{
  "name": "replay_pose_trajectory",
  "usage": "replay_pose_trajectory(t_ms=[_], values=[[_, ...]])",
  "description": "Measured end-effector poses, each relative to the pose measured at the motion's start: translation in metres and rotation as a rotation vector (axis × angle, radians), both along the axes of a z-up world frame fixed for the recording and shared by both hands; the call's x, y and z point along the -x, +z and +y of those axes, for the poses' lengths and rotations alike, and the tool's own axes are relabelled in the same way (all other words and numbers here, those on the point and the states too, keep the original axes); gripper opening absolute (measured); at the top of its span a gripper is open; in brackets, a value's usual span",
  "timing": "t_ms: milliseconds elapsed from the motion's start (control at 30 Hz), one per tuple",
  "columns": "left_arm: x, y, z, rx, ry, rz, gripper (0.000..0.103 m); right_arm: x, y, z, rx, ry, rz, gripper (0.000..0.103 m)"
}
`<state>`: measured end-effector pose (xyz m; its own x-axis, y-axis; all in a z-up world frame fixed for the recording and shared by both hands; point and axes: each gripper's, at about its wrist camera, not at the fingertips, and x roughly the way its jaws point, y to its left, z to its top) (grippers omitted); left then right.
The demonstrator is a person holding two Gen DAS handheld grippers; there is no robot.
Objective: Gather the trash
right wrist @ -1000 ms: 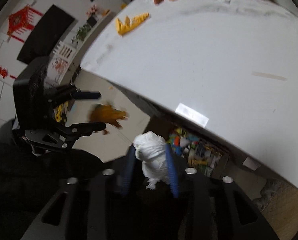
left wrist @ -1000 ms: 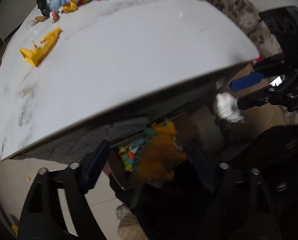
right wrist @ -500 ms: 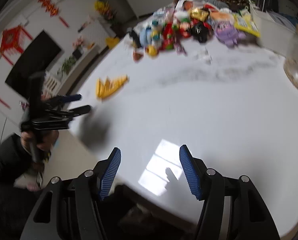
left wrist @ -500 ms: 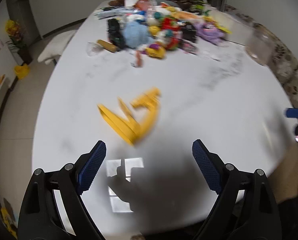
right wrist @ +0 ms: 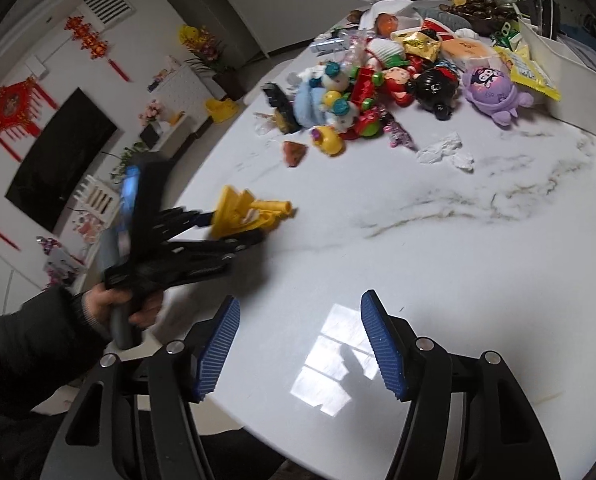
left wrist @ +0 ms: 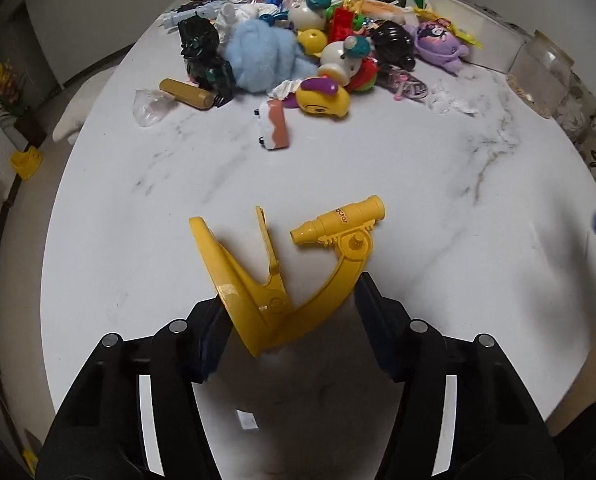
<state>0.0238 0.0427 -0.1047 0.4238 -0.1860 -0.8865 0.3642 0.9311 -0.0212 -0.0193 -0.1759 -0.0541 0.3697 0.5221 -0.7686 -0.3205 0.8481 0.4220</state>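
A yellow toy microscope lies on its side on the white marble table. My left gripper straddles its base, and the jaws are closing with both pads against the toy. The right wrist view shows the same grip on the yellow toy microscope, with a hand on the left gripper. My right gripper hangs open and empty over the table's near edge. Crumpled white tissue lies loose near the pile. A clear wrapper lies at the left.
A heap of toys and snack packets covers the far end of the table. A glass jar stands at the far right edge. A patterned chair sits to the right. Beyond the left edge are the floor and a TV.
Both grippers came up from below the table edge to over the tabletop. The right gripper no longer holds the white tissue. The left jaws narrowed onto the yellow toy.
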Motion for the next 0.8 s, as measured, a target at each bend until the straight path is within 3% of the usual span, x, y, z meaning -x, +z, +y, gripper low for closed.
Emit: replay_pose_trajectory(t_ms=[200,433,633,700,767,800], values=[[0.02,0.026,0.018,0.067,0.046,-0.023,0.057,-0.066,-0.005,0.02,0.052,0.007,-0.043,0.062],[0.049,0.045,0.039,0.131,0.104,-0.017,0.057,-0.152,-0.043,0.071,0.11,0.029,-0.013,0.062],[0.061,0.05,0.046,0.171,0.128,-0.021,0.055,-0.194,-0.061,0.101,0.15,0.033,-0.016,0.048],[0.06,0.049,0.047,0.183,0.136,-0.013,0.052,-0.201,-0.062,0.107,0.186,0.037,-0.025,0.032],[0.057,0.048,0.047,0.188,0.136,0.0,0.038,-0.195,-0.059,0.111,0.239,0.055,-0.03,0.032],[0.057,0.049,0.045,0.186,0.134,-0.002,0.038,-0.188,-0.056,0.11,0.24,0.073,-0.043,0.031]])
